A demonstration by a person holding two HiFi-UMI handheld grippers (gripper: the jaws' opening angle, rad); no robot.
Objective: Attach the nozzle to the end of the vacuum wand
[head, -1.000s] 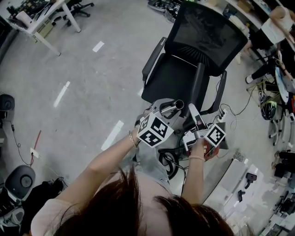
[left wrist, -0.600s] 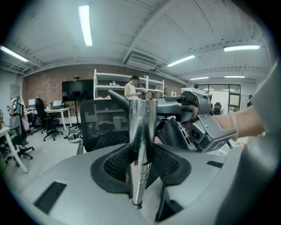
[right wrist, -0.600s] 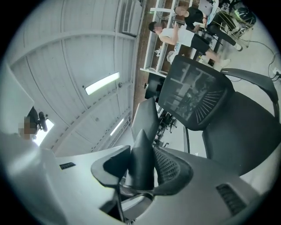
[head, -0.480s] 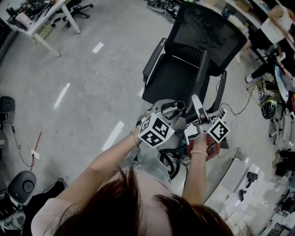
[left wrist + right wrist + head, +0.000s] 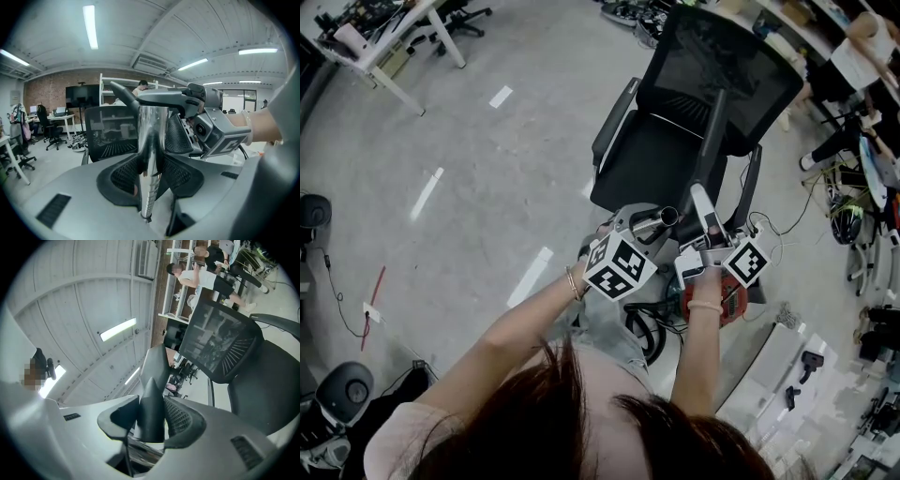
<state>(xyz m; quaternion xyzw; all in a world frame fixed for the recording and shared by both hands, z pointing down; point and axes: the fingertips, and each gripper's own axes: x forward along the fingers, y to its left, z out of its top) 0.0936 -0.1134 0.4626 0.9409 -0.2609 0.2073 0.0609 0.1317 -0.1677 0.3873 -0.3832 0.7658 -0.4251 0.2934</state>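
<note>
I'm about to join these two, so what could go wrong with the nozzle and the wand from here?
1. The nozzle lies at an angle to the open end of the wand, so pushing now may jam or miss.
2. The shiny wand could slide in the jaws of the left gripper under the push.
3. Both parts are held in the air by the office chair; a slip would likely drop them.

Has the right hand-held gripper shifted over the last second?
Yes. In the head view the right hand-held gripper, shut on the nozzle, has moved up-frame and slightly right, closer to the black office chair.
</note>
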